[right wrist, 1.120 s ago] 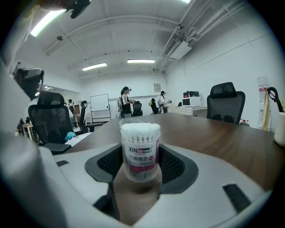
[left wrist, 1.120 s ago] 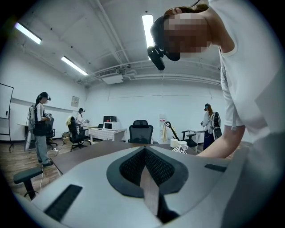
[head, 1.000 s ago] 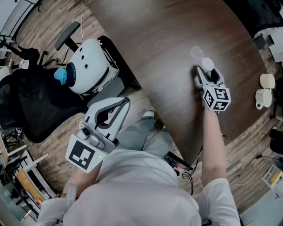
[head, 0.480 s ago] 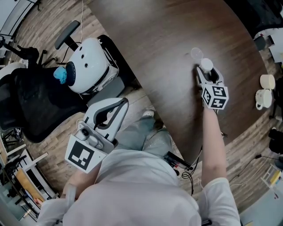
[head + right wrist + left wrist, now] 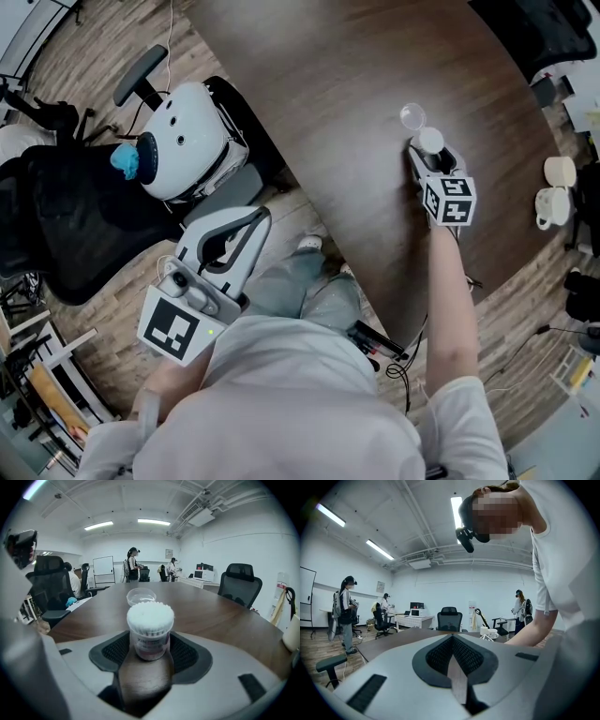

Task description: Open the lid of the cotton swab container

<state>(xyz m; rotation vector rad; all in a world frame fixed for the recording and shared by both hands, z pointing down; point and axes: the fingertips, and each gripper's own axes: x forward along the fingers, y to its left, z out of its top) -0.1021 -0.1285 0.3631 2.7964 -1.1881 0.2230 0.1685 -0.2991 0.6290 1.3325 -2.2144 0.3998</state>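
Note:
An open cotton swab container point(image 5: 429, 141) stands upright on the dark wooden table point(image 5: 356, 112), its white swab tips showing at the top. My right gripper point(image 5: 429, 152) is shut on it, jaws pressed on both its sides. The right gripper view shows the container point(image 5: 150, 630) between the right gripper's point(image 5: 150, 645) jaw tips. Its clear round lid point(image 5: 412, 115) lies flat on the table just beyond it, seen again as the lid point(image 5: 141, 595) behind the swabs. My left gripper point(image 5: 258, 217) hangs off the table near the person's lap, shut and empty, jaws together in the left gripper's point(image 5: 452, 637) own view.
Two white cups point(image 5: 555, 192) stand near the table's right edge. A white rounded machine point(image 5: 187, 141) and a black office chair point(image 5: 75, 225) stand on the floor left of the table. Other people and chairs are far off in the room.
My right gripper and the container have shifted slightly left in the head view. The left gripper has stayed where it was.

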